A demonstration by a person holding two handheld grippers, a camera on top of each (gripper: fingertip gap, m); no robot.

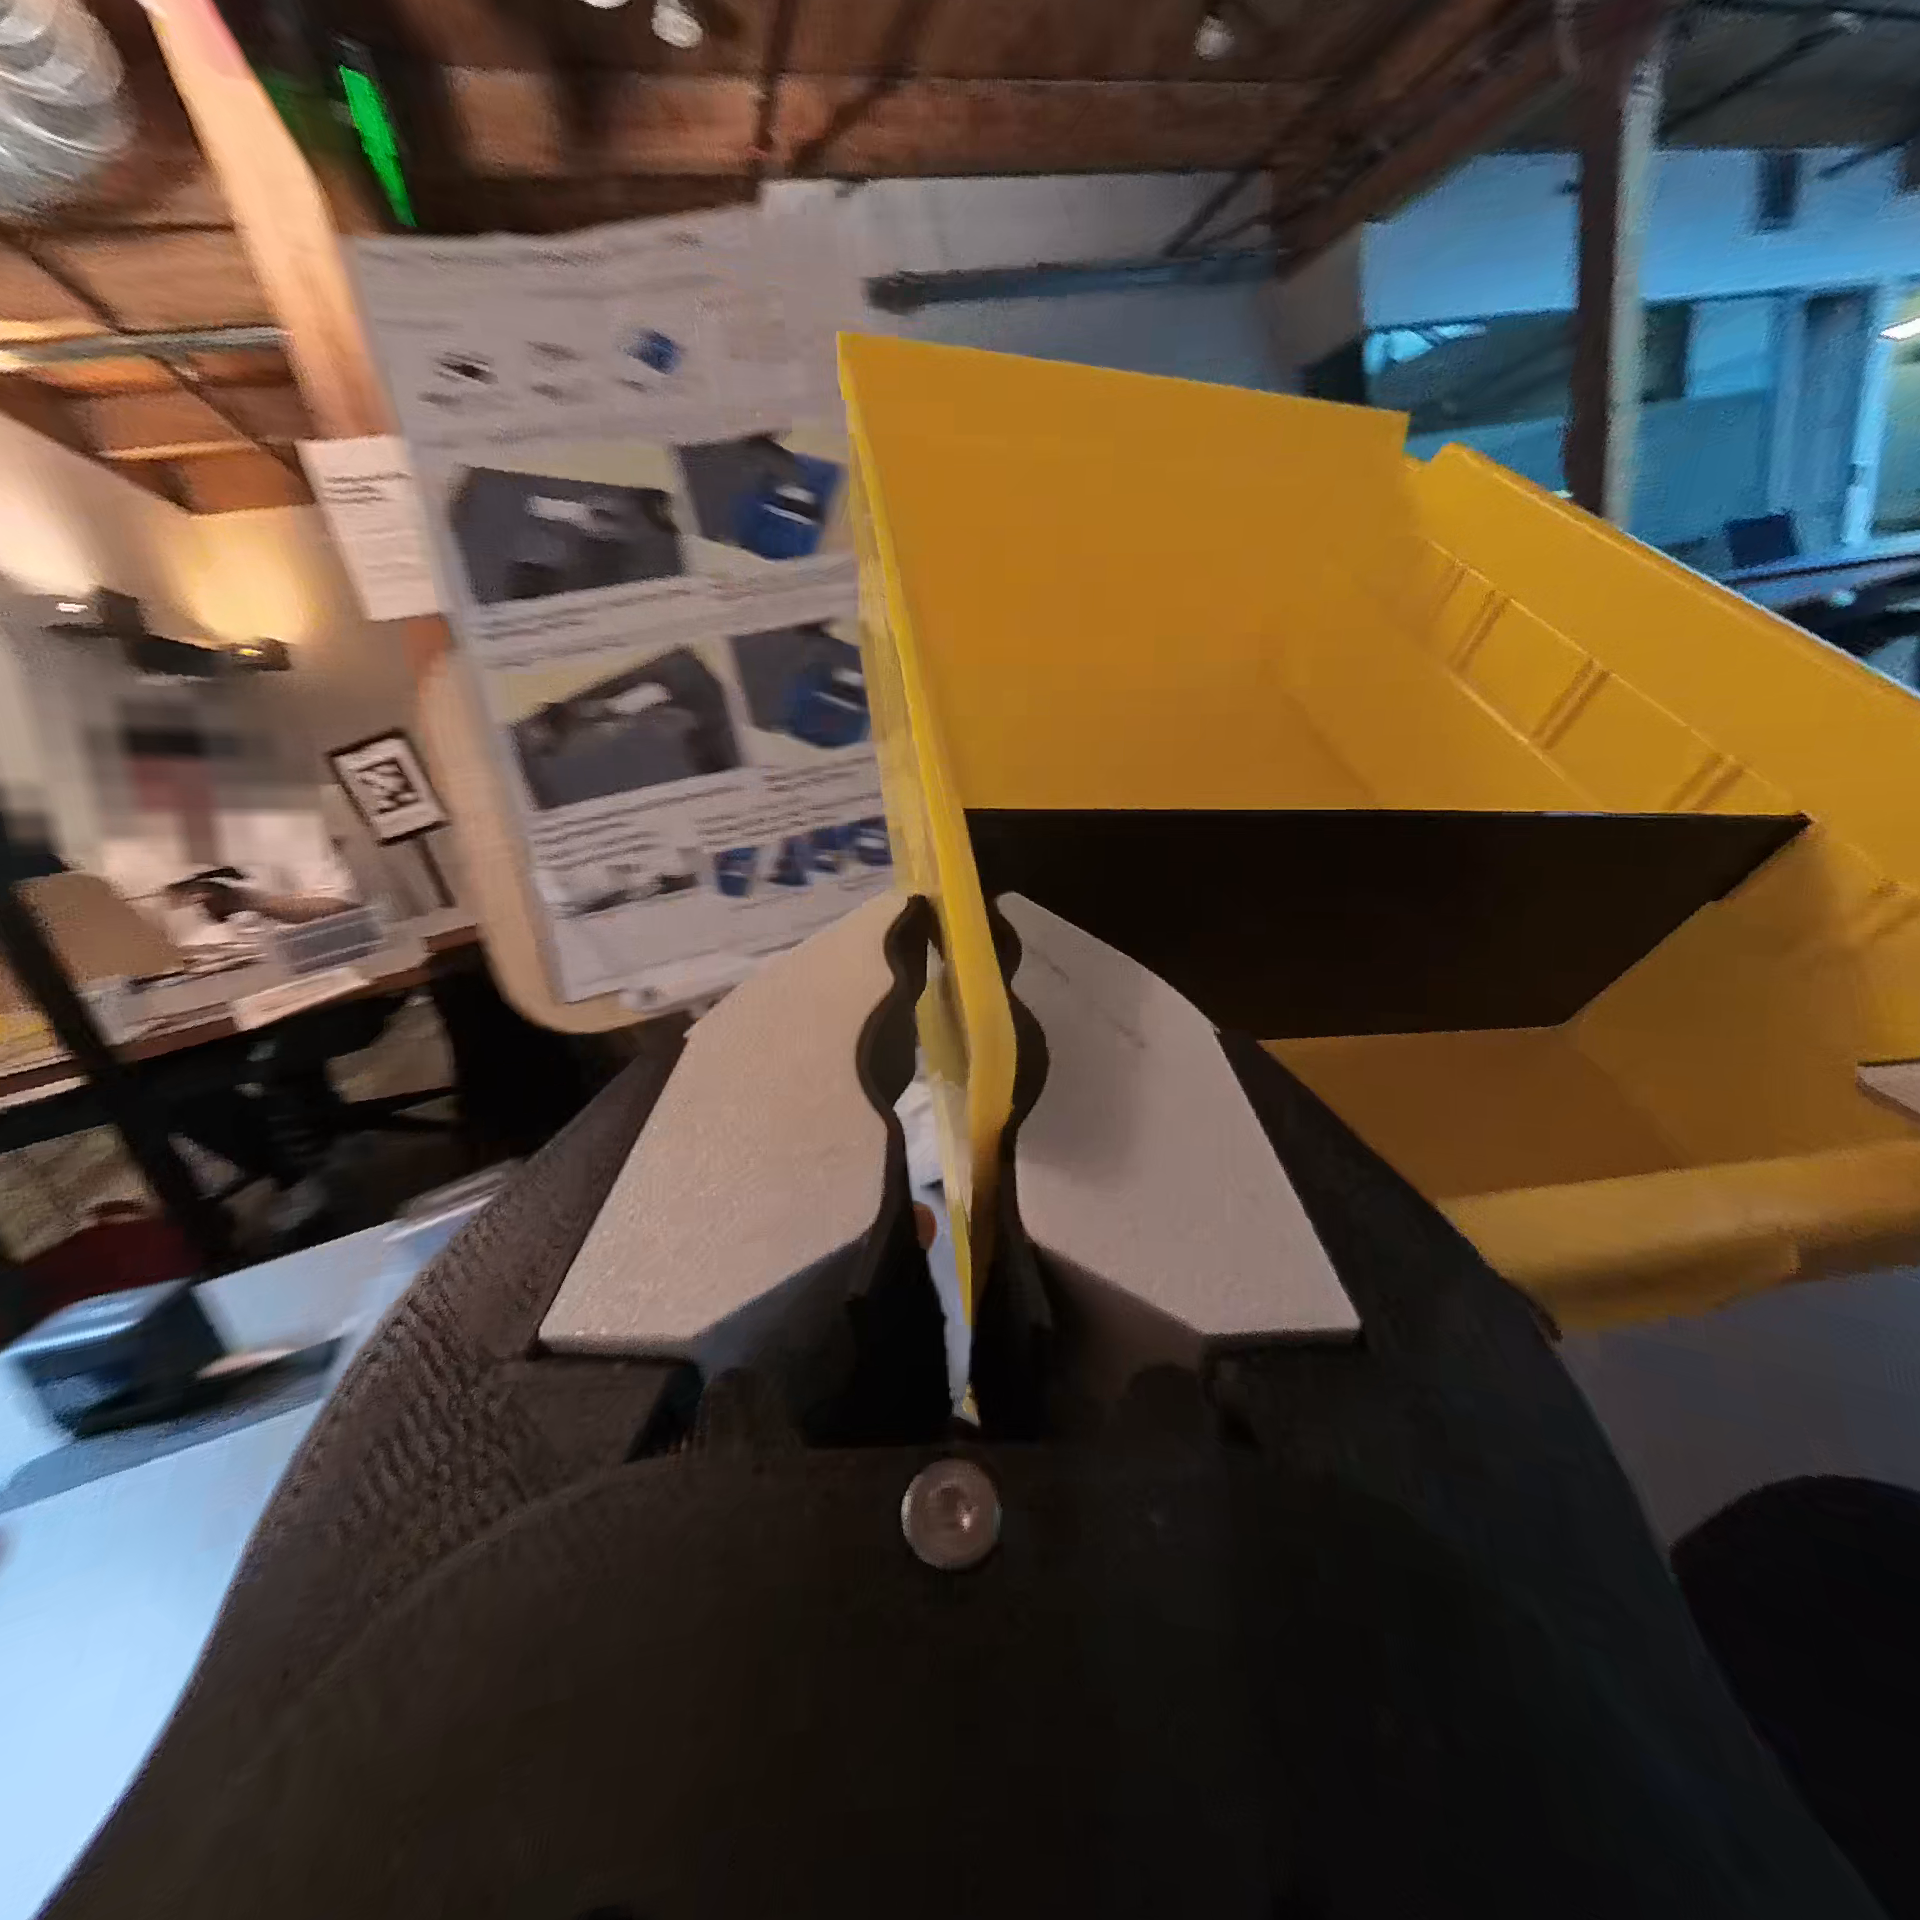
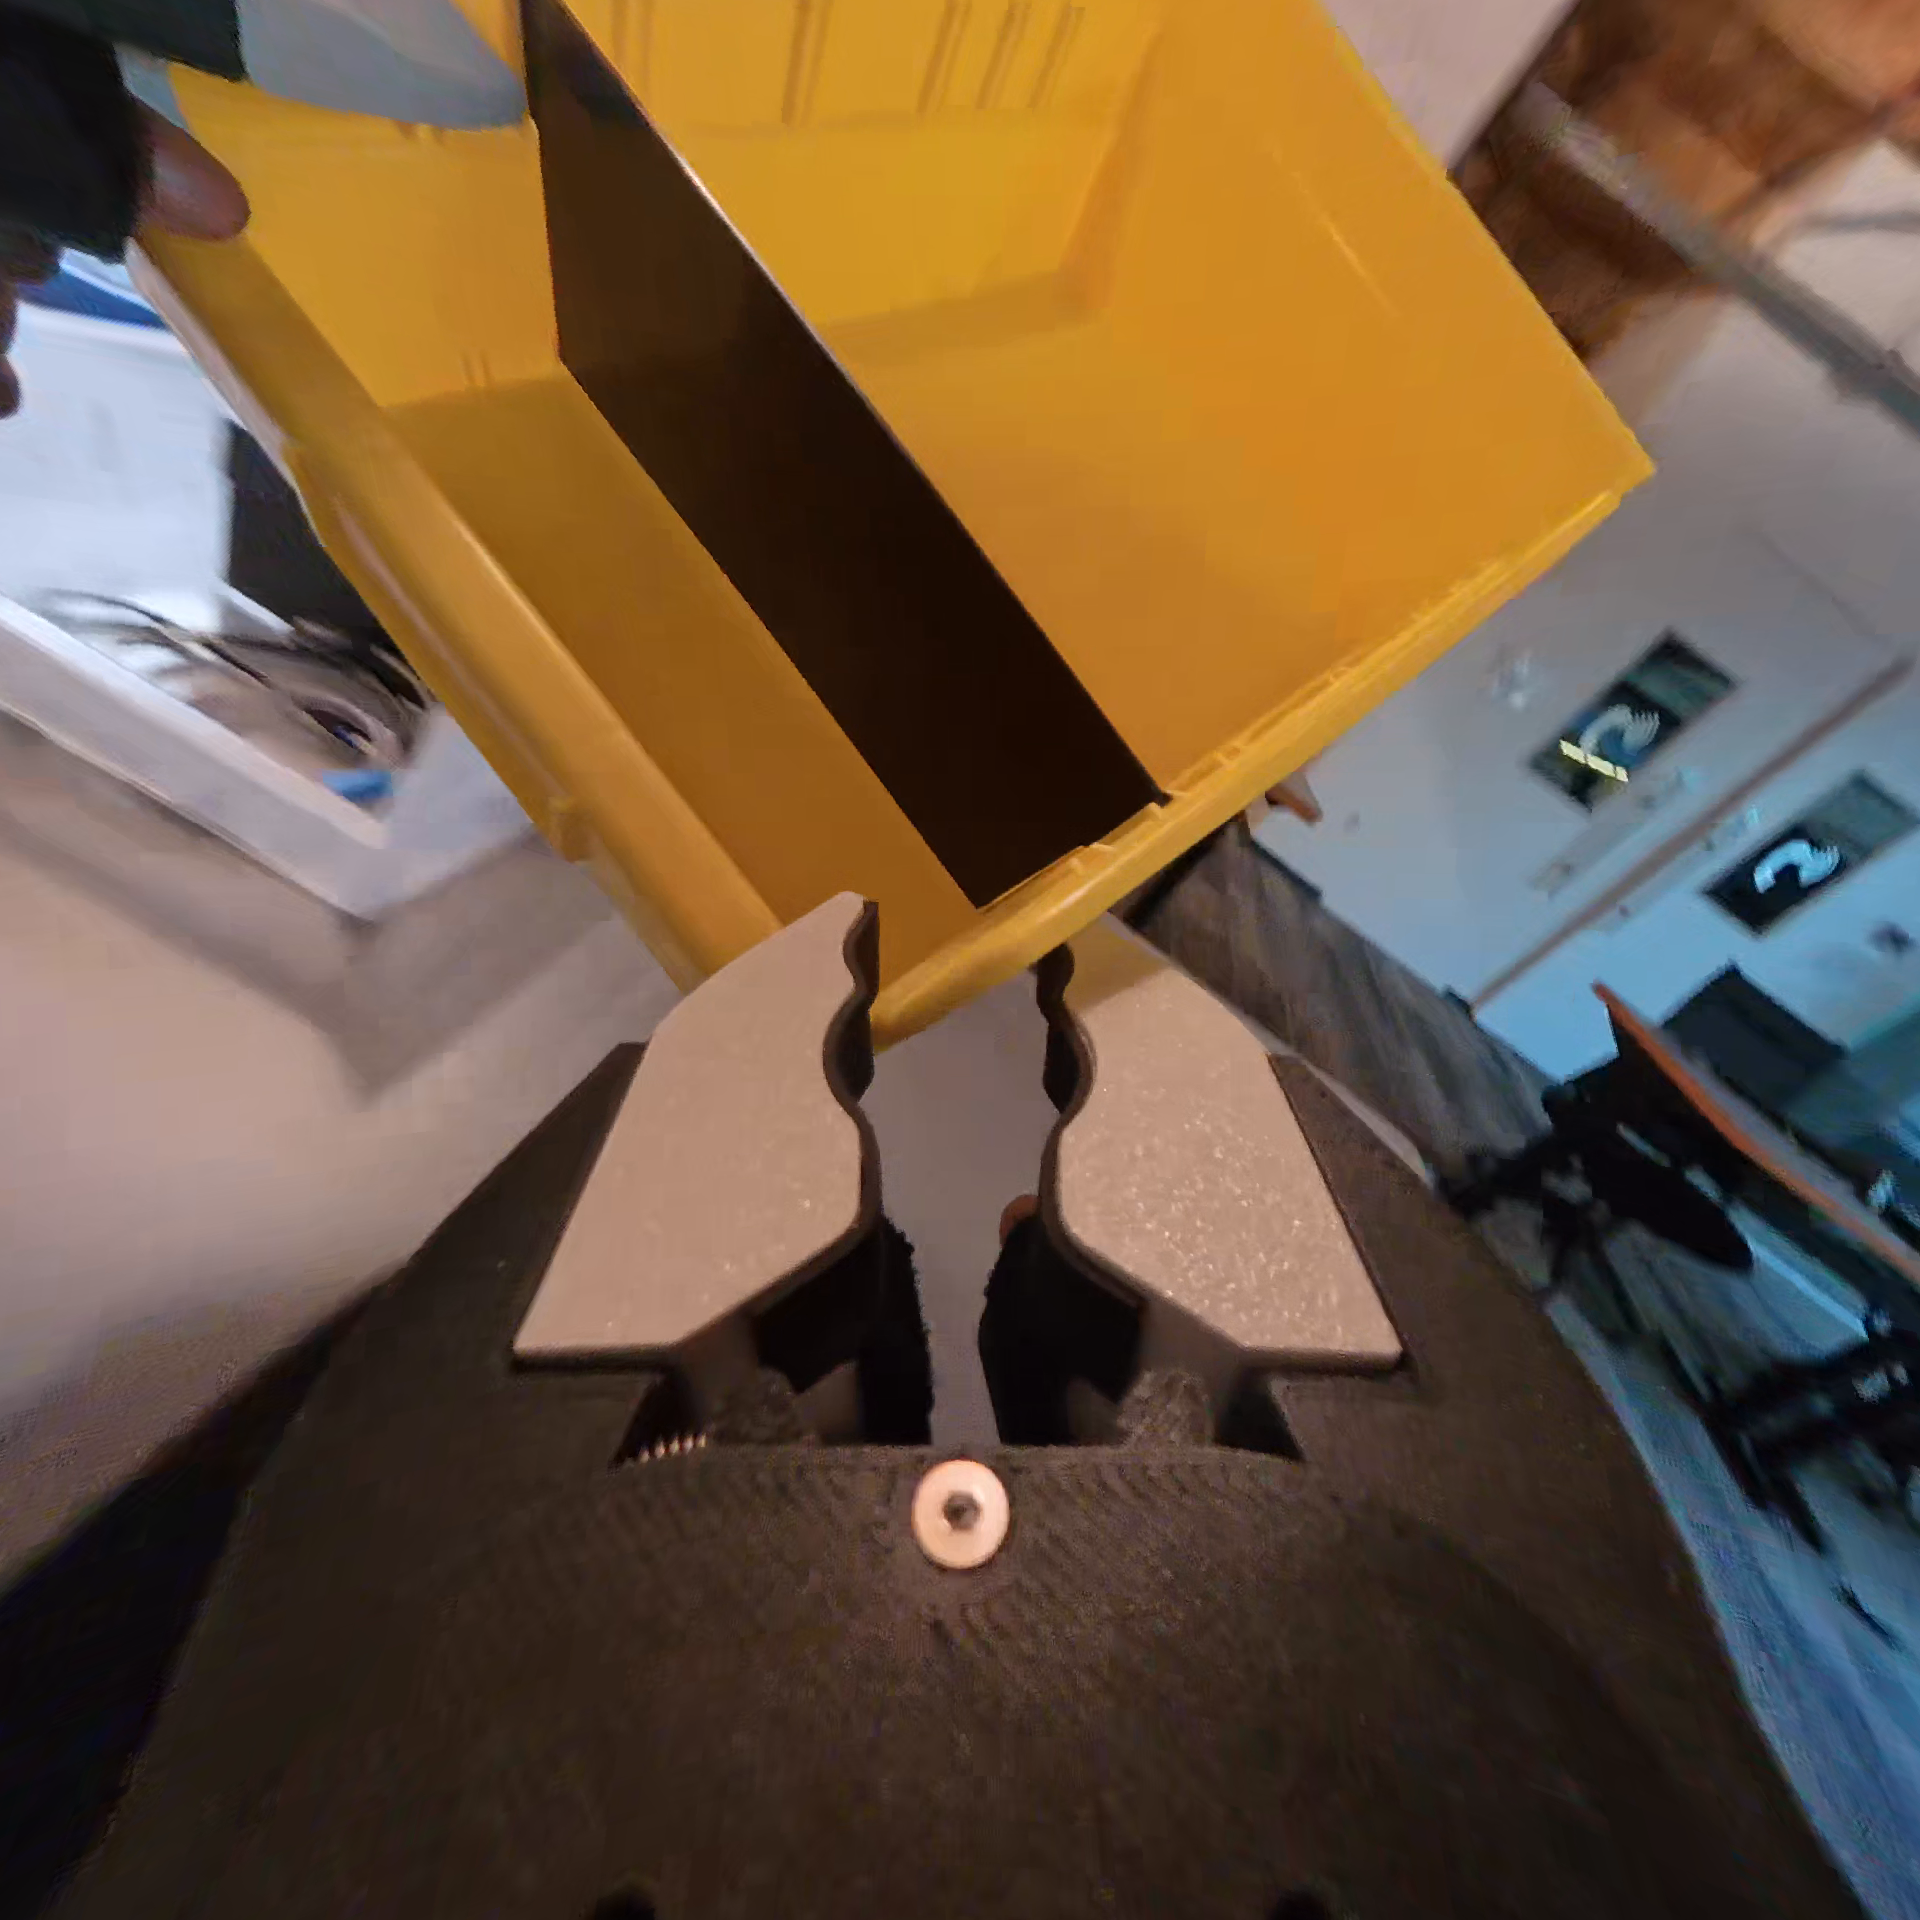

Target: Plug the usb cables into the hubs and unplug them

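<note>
Only the left wrist view shows the left gripper (image 1: pixel 966 925) clamping the tilted yellow bin (image 1: pixel 1143 623)'s wall, while the right gripper (image 2: pixel 956 935) gapes, angled up beneath its rim.

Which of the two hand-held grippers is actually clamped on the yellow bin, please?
The left hand-held gripper: its fingers pinch the yellow bin wall. The right hand-held gripper is open, its fingers apart at the bin's rim.

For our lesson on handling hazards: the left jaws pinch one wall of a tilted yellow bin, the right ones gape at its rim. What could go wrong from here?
1. The bin hangs tilted from the left gripper by one thin wall; it could slip or twist free.
2. The right gripper is open at the rim, so it would not catch a fall.
3. The black divider might slide out of the tilted bin.
</note>
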